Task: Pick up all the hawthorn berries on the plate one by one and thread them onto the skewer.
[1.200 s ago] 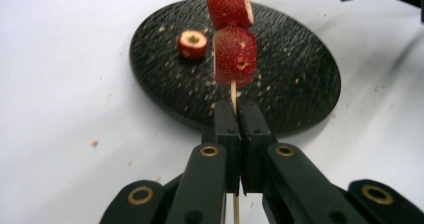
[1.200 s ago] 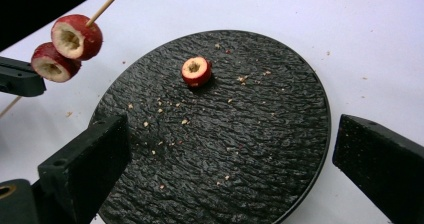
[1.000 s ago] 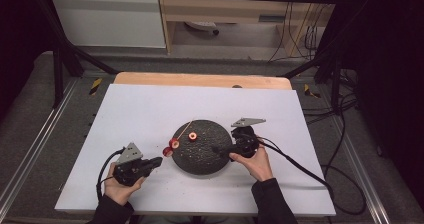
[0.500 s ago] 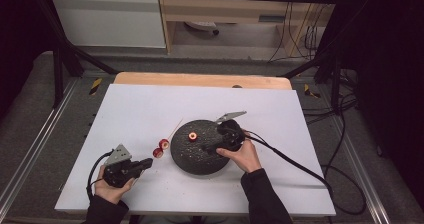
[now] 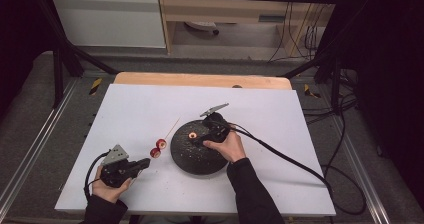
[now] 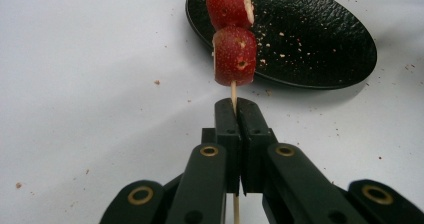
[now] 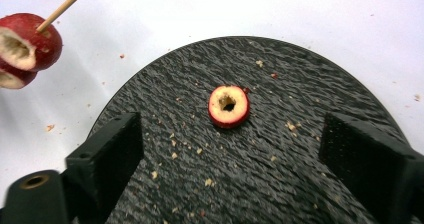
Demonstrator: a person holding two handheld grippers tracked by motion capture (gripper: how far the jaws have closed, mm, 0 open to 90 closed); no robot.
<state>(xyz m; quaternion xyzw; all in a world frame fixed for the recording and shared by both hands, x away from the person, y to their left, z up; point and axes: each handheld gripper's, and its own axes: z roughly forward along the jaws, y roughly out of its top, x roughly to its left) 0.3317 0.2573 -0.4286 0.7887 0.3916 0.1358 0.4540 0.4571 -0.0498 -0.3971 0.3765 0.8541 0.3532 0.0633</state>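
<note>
While the left gripper (image 5: 142, 163) clamps the skewer (image 6: 233, 92), two fruit pieces (image 5: 158, 148) already threaded at nine o'clock of the plate (image 5: 192, 159), the right gripper (image 5: 202, 139) hovers wide over the third piece (image 7: 228, 106) (its jaws have just been closing, not touching it). Next, I judge: pinch, lift, thread.

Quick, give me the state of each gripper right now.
Left gripper: shut on the wooden skewer carrying two red fruit pieces.
Right gripper: open, holding nothing, jaws just closing in around the fruit slice on the black plate.
</note>
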